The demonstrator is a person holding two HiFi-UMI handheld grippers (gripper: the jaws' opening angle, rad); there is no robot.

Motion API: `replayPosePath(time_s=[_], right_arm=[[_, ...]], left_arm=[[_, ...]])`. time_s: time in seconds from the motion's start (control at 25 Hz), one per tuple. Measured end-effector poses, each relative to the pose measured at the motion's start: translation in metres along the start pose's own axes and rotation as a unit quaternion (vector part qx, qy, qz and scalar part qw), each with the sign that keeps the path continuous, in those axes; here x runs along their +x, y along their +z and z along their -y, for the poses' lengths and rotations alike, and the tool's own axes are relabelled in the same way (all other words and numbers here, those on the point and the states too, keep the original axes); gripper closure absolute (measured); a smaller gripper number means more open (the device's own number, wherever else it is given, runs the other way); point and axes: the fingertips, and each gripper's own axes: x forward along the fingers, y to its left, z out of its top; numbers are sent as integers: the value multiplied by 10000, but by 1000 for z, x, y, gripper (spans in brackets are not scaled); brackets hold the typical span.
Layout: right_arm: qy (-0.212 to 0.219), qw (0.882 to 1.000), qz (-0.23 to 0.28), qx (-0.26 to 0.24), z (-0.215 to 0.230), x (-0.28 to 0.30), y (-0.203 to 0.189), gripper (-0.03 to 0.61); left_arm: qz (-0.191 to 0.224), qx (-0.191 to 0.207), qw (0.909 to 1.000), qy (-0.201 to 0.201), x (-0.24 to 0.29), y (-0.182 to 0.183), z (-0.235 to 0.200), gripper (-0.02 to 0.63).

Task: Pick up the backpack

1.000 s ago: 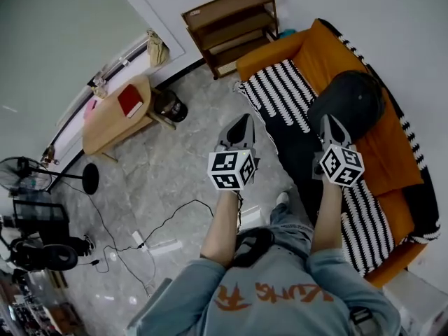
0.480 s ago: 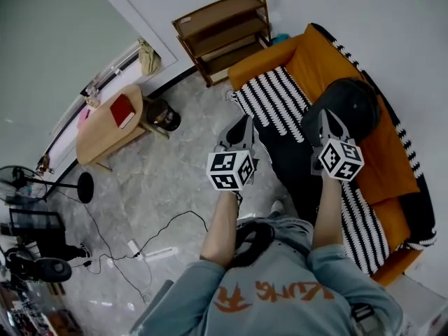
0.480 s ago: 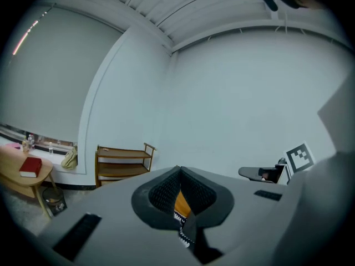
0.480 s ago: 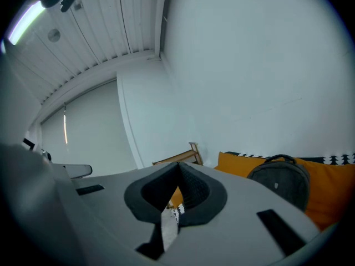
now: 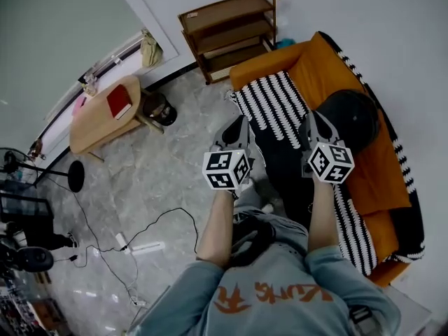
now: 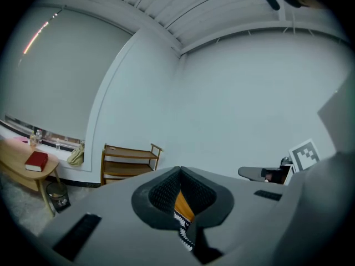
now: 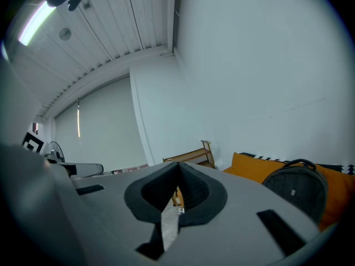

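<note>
A dark grey backpack [image 5: 355, 115] lies on the orange sofa [image 5: 381, 166], against its backrest; it also shows at the right of the right gripper view as a rounded backpack [image 7: 297, 191] with a top handle. My right gripper [image 5: 311, 118] is shut and empty, its tip just left of the backpack, apart from it. My left gripper [image 5: 240, 126] is shut and empty too, held over the floor beside the sofa's front edge. In both gripper views the jaws meet at the tip, left gripper [image 6: 179, 170] and right gripper [image 7: 178, 167].
A black-and-white striped throw [image 5: 278, 102] covers the sofa seat. A wooden shelf unit [image 5: 229, 28] stands by the wall beyond the sofa. A low wooden table [image 5: 101, 114] with a red book [image 5: 117, 101] stands at the left. Cables [image 5: 140, 233] and a fan [image 5: 17, 170] lie on the floor.
Both grippers have shifted forward toward the sofa; the right one now overlaps the backpack's left edge in the head view. The jaws stayed shut.
</note>
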Motion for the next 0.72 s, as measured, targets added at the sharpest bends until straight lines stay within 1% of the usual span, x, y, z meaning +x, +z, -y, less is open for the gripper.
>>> replayPosePath(time_s=[0.12, 0.24, 0.36, 0.44, 0.6, 0.72], right_arm=[[-189, 9998, 9, -1, 15, -2, 2, 580], [-463, 9989, 52, 12, 39, -4, 6, 580], [-732, 9973, 73, 4, 65, -8, 11, 580], [-947, 9955, 90, 40, 87, -14, 13, 580], [-1455, 9891, 50, 223, 134, -28, 4, 580], [-1750, 9836, -35, 443, 163, -28, -9, 580]], left_arm=[[-10, -21, 9999, -102, 15, 0, 2, 594], [-25, -26, 9995, -307, 38, -1, 11, 594], [-92, -42, 9984, -549, 69, -4, 27, 594], [-169, -33, 9969, -773, 91, -10, 46, 594], [-513, 26, 9893, -1363, 133, -36, 93, 594], [-844, 107, 9826, -1650, 160, -57, 114, 594]])
